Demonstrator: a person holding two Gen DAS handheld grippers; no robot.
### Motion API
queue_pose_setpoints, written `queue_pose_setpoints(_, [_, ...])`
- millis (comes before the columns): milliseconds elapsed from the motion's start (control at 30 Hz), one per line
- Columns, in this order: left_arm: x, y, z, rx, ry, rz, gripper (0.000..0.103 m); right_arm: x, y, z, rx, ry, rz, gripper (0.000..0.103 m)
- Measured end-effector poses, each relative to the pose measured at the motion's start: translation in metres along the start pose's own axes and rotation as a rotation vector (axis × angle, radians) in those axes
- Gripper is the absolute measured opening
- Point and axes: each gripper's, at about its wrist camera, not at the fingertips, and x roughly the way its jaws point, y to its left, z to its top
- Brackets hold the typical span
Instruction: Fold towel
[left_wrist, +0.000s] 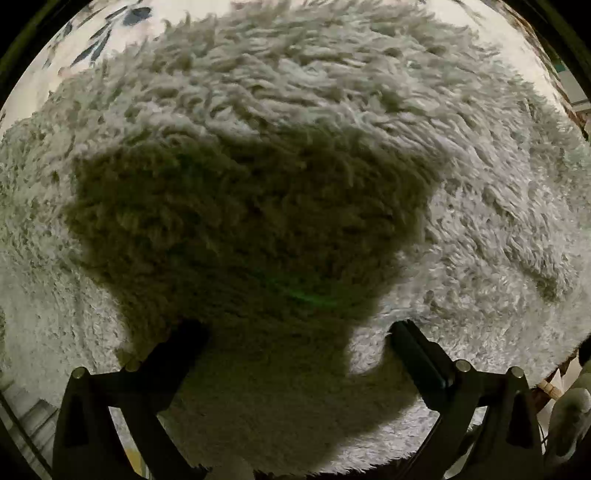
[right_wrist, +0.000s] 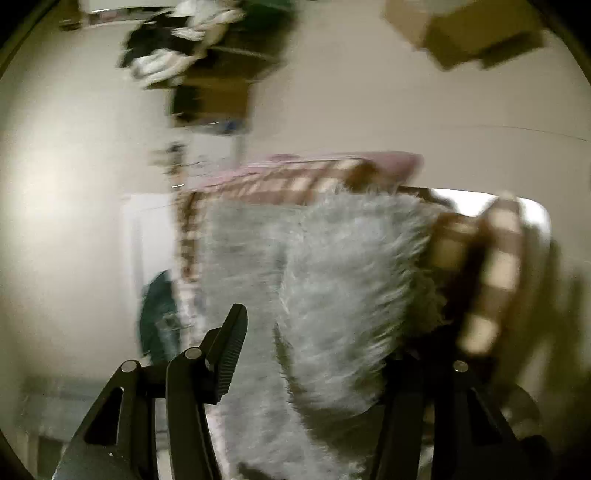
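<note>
The towel (left_wrist: 295, 110) is shaggy and grey-white and fills almost the whole left wrist view, seen from right above. My left gripper (left_wrist: 297, 334) stands wide open over it, both fingertips (left_wrist: 410, 339) at the pile, nothing pinched between them; its shadow darkens the towel's middle. In the blurred right wrist view a thick fold of the same towel (right_wrist: 343, 266) lies between the jaws of my right gripper (right_wrist: 317, 350). The left ribbed pad (right_wrist: 234, 343) is bare, with a gap to the fold. The right finger is mostly hidden behind the pile.
A brown-and-cream plaid cloth (right_wrist: 495, 266) lies under and beside the towel, with a pink edge (right_wrist: 332, 162) behind it. A cardboard box (right_wrist: 472, 33) and dark clutter (right_wrist: 192, 48) sit far back. A floral-patterned surface (left_wrist: 99, 33) shows beyond the towel.
</note>
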Motion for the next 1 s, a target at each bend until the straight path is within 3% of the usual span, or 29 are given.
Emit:
queue_pose_setpoints(100, [0.001, 0.001, 0.02, -0.007, 0.019, -0.001, 0.103, 0.01, 0.002, 0.004, -0.096, 0.019, -0.084, 0.056])
queue_pose_setpoints(233, [0.003, -0.004, 0.048, -0.011, 0.027, 0.002, 0.103, 0.024, 0.018, 0.005, -0.165, 0.057, -0.036, 0.057])
queue_pose_setpoints(333, [0.003, -0.005, 0.048, -0.011, 0.026, 0.005, 0.103, 0.031, 0.034, -0.001, -0.258, 0.068, -0.105, 0.057])
queue_pose_setpoints(433, [0.007, -0.019, 0.034, -0.013, 0.024, 0.009, 0.103, 0.039, 0.004, 0.002, -0.17, 0.069, -0.183, 0.058])
queue_pose_setpoints(600, [0.011, -0.027, 0.032, -0.017, 0.016, 0.009, 0.103, 0.049, -0.031, 0.018, 0.021, 0.021, -0.012, 0.058])
queue_pose_setpoints(633, [0.011, -0.028, 0.031, -0.016, 0.013, 0.009, 0.103, 0.051, -0.03, 0.02, 0.027, 0.002, 0.009, 0.055])
queue_pose_setpoints(700, [0.011, -0.028, 0.029, -0.017, 0.006, 0.006, 0.103, 0.053, -0.027, 0.023, 0.026, -0.013, 0.002, 0.023])
queue_pose_setpoints(900, [-0.005, -0.022, 0.015, -0.037, -0.052, -0.052, 0.103, 0.044, 0.022, 0.009, -0.068, -0.038, -0.034, 0.021])
queue_pose_setpoints(1000, [-0.026, -0.009, 0.005, -0.068, -0.104, -0.121, 0.103, 0.004, 0.074, -0.017, -0.162, -0.032, -0.05, 0.02])
